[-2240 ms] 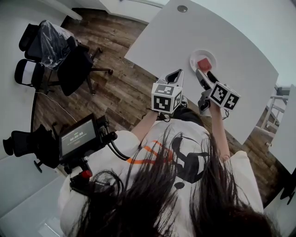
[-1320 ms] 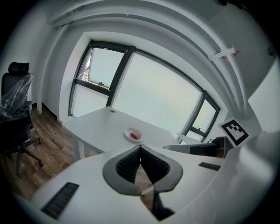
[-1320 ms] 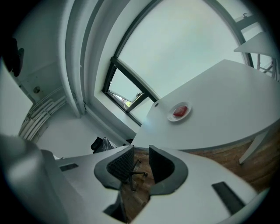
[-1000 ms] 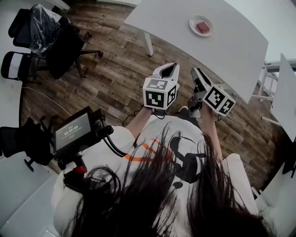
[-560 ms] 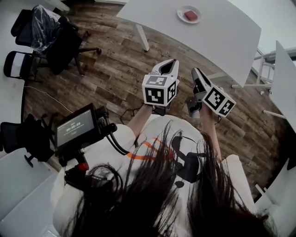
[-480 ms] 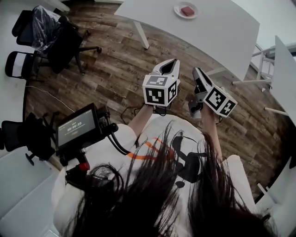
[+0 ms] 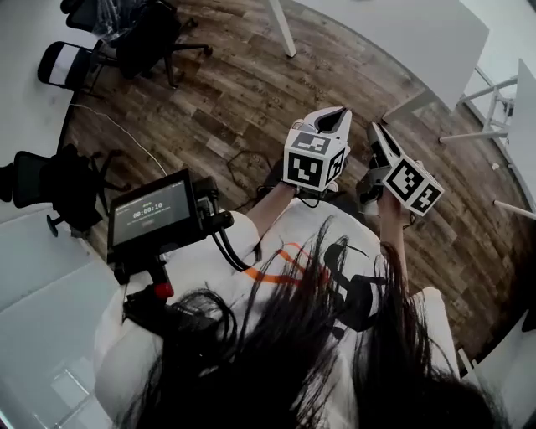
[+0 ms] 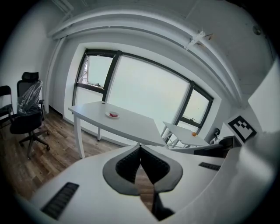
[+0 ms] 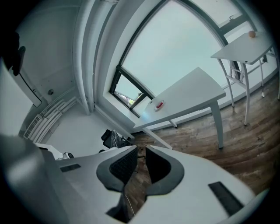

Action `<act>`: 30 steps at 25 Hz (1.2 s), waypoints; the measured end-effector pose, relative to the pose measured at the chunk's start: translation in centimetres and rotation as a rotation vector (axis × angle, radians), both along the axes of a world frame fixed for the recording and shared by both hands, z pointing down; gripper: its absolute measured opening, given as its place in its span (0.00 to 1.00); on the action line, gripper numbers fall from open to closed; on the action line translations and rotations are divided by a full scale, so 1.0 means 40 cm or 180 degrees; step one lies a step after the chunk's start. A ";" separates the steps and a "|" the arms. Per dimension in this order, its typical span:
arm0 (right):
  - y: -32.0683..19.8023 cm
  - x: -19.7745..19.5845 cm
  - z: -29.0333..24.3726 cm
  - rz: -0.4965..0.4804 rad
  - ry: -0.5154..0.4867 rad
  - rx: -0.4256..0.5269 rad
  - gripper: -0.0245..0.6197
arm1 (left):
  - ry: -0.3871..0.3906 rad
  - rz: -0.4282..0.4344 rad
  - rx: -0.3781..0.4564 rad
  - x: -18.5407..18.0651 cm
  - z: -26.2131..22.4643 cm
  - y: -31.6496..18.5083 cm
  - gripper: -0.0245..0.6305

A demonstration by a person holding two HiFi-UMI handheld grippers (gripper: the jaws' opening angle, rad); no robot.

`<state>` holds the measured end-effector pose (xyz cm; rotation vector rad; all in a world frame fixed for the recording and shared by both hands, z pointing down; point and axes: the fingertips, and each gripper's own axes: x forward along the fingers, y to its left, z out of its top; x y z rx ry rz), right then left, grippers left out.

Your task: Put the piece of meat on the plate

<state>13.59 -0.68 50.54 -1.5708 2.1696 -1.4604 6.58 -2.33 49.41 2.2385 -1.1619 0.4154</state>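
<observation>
The red piece of meat point(image 8: 114, 114) lies on a small white plate point(image 8: 108, 115) on the long white table point(image 8: 135, 127), far ahead of me. The right gripper view shows the same meat point(image 9: 160, 104) and plate point(image 9: 155, 107) at a distance. In the head view only a corner of that table point(image 7: 402, 25) shows and the plate is out of frame. My left gripper point(image 7: 342, 111) and right gripper point(image 7: 373, 128) are held side by side over the wooden floor, well away from the table. The left gripper point(image 8: 140, 145) is shut and empty. The right gripper point(image 9: 141, 148) is shut with nothing in it.
Black office chairs point(image 7: 134, 25) stand at the left, one wrapped in plastic point(image 8: 27, 98). A second white table point(image 8: 186, 136) with a small orange thing point(image 9: 251, 33) stands to the right. A small monitor point(image 7: 151, 214) hangs on a rig at my chest.
The table and plate have slid up the head view and the plate has left it, as I backed away. Both grippers stay side by side in front of my chest.
</observation>
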 end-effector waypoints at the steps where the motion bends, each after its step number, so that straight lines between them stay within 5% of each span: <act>1: 0.019 0.000 0.000 -0.0019 -0.0030 -0.0008 0.14 | -0.0026 -0.0011 0.0012 0.000 -0.005 0.021 0.04; 7: 0.221 -0.018 -0.056 -0.0130 -0.0170 0.0193 0.14 | -0.0133 -0.0108 0.0251 -0.009 -0.076 0.225 0.04; 14: 0.220 -0.097 -0.053 -0.0181 -0.0200 0.0173 0.14 | -0.0213 -0.0216 0.0257 -0.113 -0.074 0.244 0.04; 26: 0.382 -0.451 -0.120 0.0053 -0.0118 0.0088 0.14 | -0.0117 -0.0102 0.0264 -0.491 -0.144 0.380 0.04; 30: 0.431 -0.499 -0.079 0.0172 -0.0147 0.0117 0.14 | -0.0094 -0.0008 0.0267 -0.540 -0.095 0.416 0.04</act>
